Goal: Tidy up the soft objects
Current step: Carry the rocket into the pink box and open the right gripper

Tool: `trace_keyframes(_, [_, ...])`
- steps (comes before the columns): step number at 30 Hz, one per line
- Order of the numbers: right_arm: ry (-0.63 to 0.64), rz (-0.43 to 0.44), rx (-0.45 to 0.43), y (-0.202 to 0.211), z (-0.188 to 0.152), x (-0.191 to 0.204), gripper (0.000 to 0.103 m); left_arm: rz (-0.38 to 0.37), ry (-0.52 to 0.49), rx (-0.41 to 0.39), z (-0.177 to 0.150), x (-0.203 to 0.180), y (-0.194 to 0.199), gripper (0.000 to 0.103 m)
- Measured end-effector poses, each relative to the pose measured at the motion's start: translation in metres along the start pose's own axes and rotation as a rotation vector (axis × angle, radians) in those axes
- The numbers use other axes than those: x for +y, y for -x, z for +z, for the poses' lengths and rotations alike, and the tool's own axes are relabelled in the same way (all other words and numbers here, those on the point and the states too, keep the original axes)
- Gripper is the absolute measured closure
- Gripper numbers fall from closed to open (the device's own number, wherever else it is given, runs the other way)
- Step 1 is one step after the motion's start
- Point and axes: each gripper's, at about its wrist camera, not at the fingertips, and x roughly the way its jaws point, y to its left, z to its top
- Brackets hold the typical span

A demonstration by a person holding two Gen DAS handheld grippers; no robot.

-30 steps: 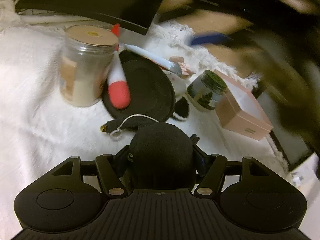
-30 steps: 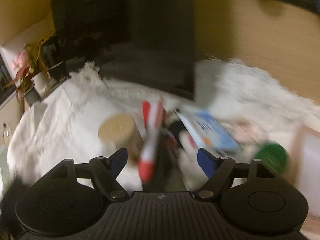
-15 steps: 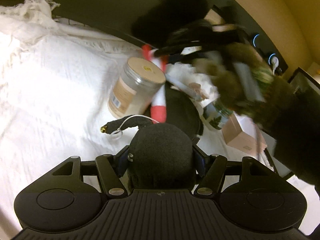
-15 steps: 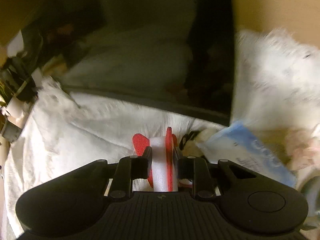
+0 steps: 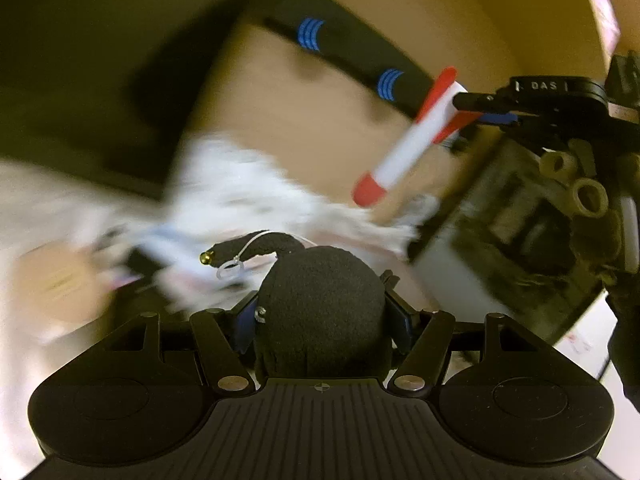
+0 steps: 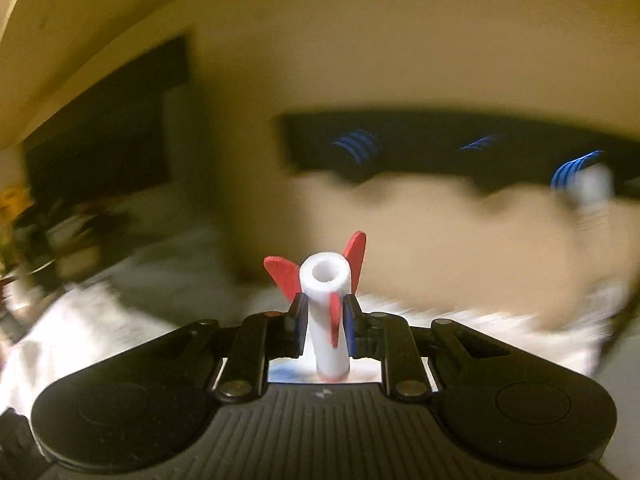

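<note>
Two items are held aloft: the foam rocket (image 6: 326,312) is pinched by the right tongs (image 6: 324,320), the black plush (image 5: 320,312) by the left tongs (image 5: 320,320). Transfer appears underway; a placement spot is needed next.

Left claw (image 5: 320,316) is clamped tight around a round black plush toy (image 5: 320,304), filling its jaws. Right claw (image 6: 323,326) grips a white foam rocket with red fins (image 6: 326,304), held aloft, nose pointing down.
</note>
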Motion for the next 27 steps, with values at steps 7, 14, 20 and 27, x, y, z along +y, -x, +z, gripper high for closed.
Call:
trace_keyframes(7, [-0.098,-0.202,-0.083,0.076,-0.022,-0.094,0.085,-0.175,-0.031,0.069,0.029,-0.075,-0.143,0.030])
trace_keyframes(14, [-0.144,-0.292,-0.040,0.078,-0.058,-0.142,0.085,-0.061,-0.077,0.157,0.009,-0.104,-0.231,0.038])
trace_keyframes(20, [-0.189,-0.297,0.103,0.033,-0.074,-0.165,0.086,-0.076,-0.109,0.115,-0.012,-0.095,-0.171,0.038])
trace_keyframes(27, [-0.273,-0.262,0.358,-0.059,-0.088,-0.192,0.093,0.045,0.046,0.122,-0.056,-0.041,-0.096,0.038])
